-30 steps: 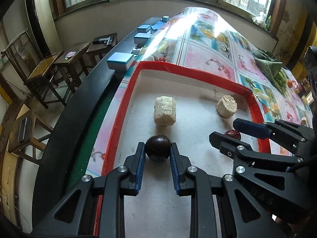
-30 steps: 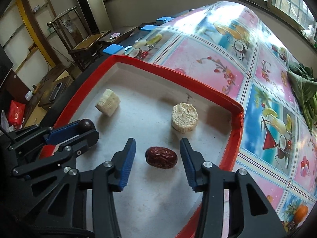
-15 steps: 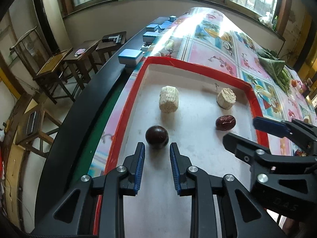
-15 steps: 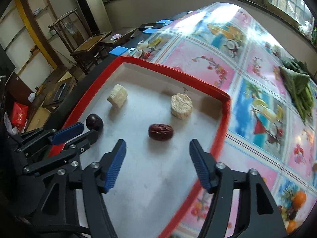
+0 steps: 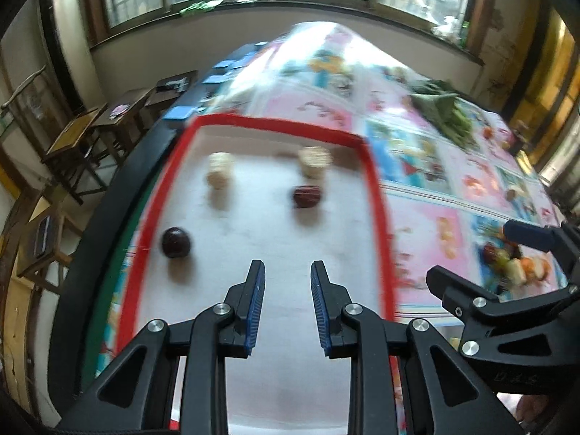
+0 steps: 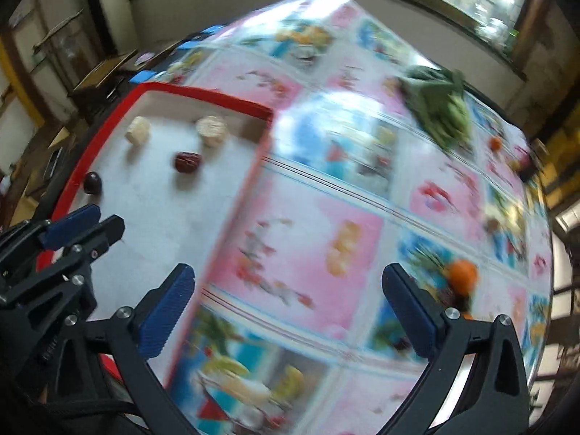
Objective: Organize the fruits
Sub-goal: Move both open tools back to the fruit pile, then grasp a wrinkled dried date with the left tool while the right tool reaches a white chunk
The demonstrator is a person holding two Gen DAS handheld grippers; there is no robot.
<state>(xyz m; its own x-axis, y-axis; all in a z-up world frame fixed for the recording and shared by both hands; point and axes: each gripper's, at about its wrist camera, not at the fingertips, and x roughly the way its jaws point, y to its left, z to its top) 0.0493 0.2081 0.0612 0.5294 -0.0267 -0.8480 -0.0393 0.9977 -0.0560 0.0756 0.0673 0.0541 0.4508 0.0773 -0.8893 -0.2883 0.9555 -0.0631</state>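
While both views blur beyond legible writing, left gripper (image 5: 287, 275) and right gripper (image 6: 288, 291) hover spread, empty.

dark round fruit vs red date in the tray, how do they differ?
The round fruit is near-black and ball-shaped; the date is reddish-brown and oblong. The round fruit sits by the tray's left rim; the date lies further in, just in front of a pale puck. Both rest loose in the tray, ungripped.
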